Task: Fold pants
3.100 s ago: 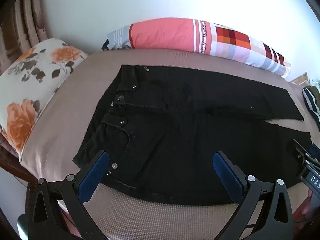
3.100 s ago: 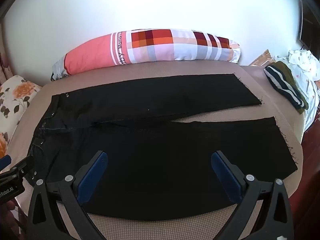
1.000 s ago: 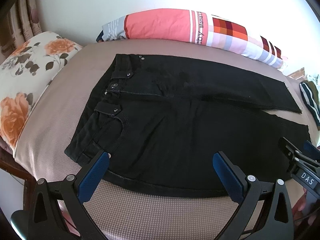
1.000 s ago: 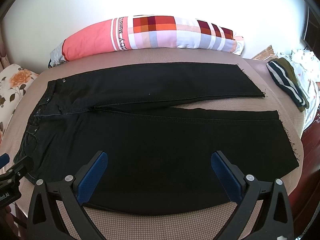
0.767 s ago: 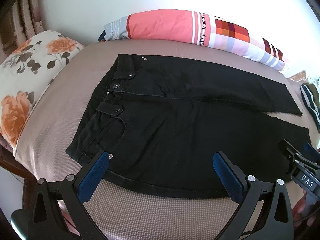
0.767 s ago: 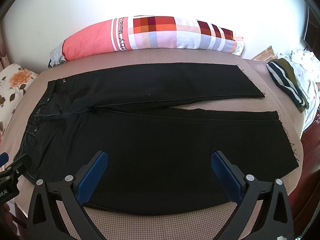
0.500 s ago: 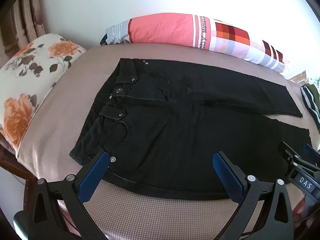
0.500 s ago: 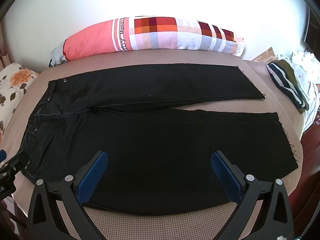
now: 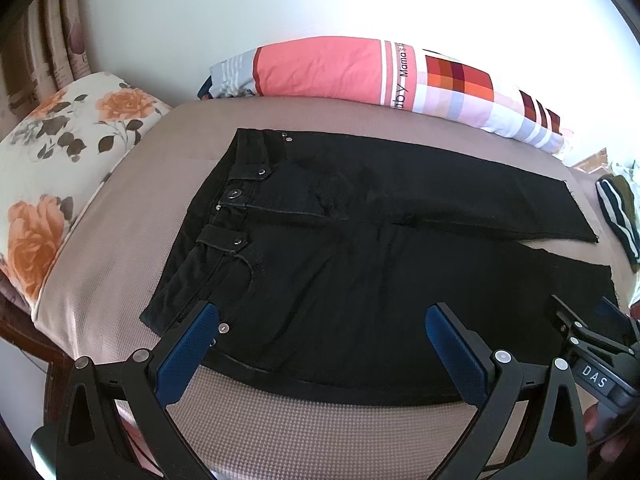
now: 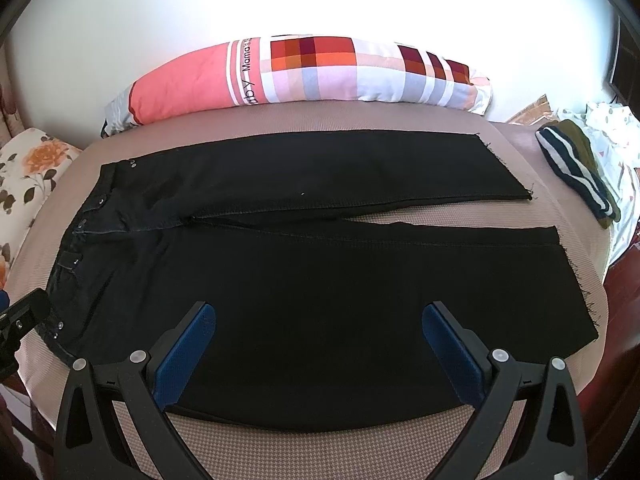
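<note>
- Flat on a brown bed (image 9: 120,280) lie black pants (image 9: 360,264), unfolded, waistband toward a flowered pillow (image 9: 48,168), legs running the other way.
- Left gripper (image 9: 322,338) hovers over the near hip and pocket, blue fingers (image 9: 188,344) spread wide, holding nothing.
- Right gripper (image 10: 318,336) hovers over the near leg, fingers spread wide, empty.
- Both legs (image 10: 360,184) lie side by side, a thin gap opening toward the frayed hems.
- Against the wall rests a long pink checked bolster (image 10: 304,72); striped clothing (image 10: 576,168) sits just beyond the hems.
</note>
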The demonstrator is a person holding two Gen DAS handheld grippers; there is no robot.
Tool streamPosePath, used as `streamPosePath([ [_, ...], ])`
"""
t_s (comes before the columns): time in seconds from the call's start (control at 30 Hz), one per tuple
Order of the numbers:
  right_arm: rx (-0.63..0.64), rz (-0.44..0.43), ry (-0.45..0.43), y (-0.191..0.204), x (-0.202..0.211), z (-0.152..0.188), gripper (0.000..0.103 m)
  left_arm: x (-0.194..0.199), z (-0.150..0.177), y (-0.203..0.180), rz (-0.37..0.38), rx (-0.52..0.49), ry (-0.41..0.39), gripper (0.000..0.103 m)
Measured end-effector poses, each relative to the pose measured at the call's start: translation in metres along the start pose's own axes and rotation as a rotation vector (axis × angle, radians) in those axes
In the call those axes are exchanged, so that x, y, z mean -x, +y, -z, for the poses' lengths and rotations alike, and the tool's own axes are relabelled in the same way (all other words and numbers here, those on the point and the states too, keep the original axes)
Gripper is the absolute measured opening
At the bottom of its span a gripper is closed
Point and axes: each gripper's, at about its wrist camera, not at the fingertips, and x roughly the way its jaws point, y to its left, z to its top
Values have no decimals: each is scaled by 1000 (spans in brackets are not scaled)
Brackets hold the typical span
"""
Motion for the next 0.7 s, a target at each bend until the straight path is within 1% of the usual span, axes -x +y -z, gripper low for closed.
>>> streamPosePath([
  [0.2,-6,0,-1,0,0,-1,103,-2,-5,0,13,2,4,103],
  [0.37,-6,-19,-14,0,0,-3,103,-5,-11,4,16,3,0,103],
  [0.47,-9,-34,-25,-1,0,-6,103,-9,-18,9,23,2,0,103],
  [0.6,-10,-47,-43,-2,0,-16,103,-15,-35,26,19,3,-11,103],
  [0.67,-4,-73,-44,-1,-1,-23,103,-21,-45,39,25,15,-12,103],
  [0.7,-7,-121,-24,-1,-3,-28,103,-24,-52,47,36,27,-10,101],
])
